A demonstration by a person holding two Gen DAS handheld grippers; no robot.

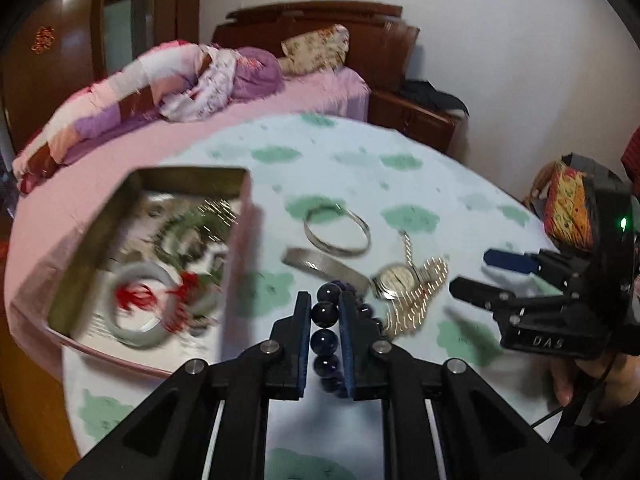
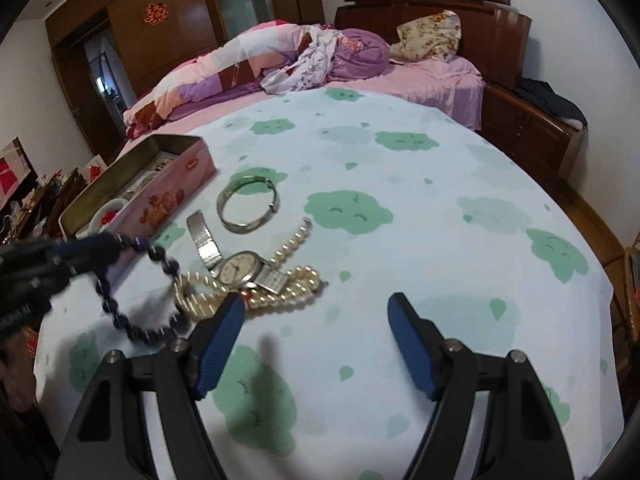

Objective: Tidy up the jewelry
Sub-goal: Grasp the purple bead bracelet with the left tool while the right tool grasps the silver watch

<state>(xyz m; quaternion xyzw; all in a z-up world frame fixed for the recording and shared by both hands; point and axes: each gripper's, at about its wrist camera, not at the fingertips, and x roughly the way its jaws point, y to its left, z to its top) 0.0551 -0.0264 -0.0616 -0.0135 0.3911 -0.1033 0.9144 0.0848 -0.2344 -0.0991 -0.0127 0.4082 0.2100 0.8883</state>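
Observation:
A dark purple bead bracelet (image 1: 323,314) is pinched between the pads of my left gripper (image 1: 326,298), which is shut on it. In the right wrist view the bracelet (image 2: 173,267) hangs as a loop from the left gripper (image 2: 106,247), just above the cloth. On the cloth lie a silver bangle (image 1: 336,232) (image 2: 248,204), a wristwatch (image 1: 396,278) (image 2: 238,268) and a pearl necklace (image 1: 420,296) (image 2: 288,284). My right gripper (image 2: 316,308) (image 1: 472,272) stands open beside the pearls, holding nothing.
An open pink tin box (image 1: 236,248) (image 2: 176,196) sits at the left; it holds a pale bangle (image 1: 136,308) with red tassels and a green bead string. The white cloth with green prints (image 2: 400,200) covers the surface. A bed with bedding (image 2: 280,60) lies behind.

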